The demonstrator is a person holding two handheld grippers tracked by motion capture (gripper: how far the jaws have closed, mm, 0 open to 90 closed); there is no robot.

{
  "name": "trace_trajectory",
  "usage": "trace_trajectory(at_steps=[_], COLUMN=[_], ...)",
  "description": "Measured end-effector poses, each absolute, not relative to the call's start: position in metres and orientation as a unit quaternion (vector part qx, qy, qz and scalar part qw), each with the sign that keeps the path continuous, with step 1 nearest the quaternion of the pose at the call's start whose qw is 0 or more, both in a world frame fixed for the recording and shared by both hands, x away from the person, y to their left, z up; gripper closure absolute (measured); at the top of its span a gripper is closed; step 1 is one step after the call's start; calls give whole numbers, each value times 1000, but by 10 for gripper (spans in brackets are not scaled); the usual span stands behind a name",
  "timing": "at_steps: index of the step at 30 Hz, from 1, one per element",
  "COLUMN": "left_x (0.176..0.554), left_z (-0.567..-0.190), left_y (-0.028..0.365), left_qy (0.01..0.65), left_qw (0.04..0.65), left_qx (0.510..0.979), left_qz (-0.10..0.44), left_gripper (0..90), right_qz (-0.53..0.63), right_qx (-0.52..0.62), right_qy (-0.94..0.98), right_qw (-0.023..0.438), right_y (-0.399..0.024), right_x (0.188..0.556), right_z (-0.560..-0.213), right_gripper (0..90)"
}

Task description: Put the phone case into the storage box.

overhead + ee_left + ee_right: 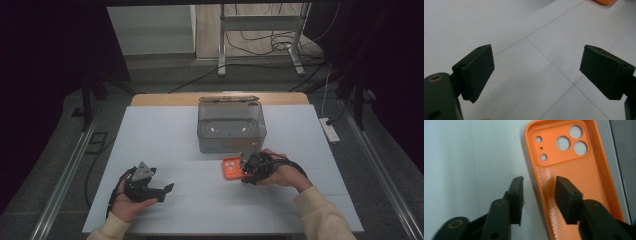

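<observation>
White tabletop, dim room behind. Orange phone case [576,170] lies inside-up just in front of the clear plastic bin [231,127]. Right gripper [539,195] straddles its long left edge, jaws partly closed, not yet pinching. It looks light and bendy, so that sidewall seems the spot. Left gripper [536,72] sits wide open, empty. Case's near end is cut off.

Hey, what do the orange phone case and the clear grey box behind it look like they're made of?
Orange phone case: probably soft silicone or rubbery plastic, matte, with a dotted inner lining and moulded camera holes. Clear grey box: likely hard transparent plastic, glossy; light glints on its walls and the white table shows through.
</observation>
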State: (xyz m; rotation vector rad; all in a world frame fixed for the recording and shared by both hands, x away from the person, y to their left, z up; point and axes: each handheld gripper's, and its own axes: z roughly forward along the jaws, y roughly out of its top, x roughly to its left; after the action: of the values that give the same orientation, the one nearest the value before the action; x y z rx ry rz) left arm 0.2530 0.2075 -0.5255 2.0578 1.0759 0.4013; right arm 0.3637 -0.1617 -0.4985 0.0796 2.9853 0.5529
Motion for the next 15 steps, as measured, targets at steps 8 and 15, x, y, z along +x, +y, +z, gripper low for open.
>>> trace_trajectory(at_steps=[8, 15], left_x=[253, 253], left_z=[-526, -525], left_y=[208, 207], left_qy=[422, 422], left_qw=[382, 381], left_qx=[807, 808], left_qz=[157, 157], left_gripper=[123, 123], right_qz=[177, 177], right_qx=[0, -9], right_qy=[982, 982], right_qw=[70, 72], right_y=[-161, -161], right_x=[363, 364], right_z=[-498, -498], right_gripper=[708, 730])
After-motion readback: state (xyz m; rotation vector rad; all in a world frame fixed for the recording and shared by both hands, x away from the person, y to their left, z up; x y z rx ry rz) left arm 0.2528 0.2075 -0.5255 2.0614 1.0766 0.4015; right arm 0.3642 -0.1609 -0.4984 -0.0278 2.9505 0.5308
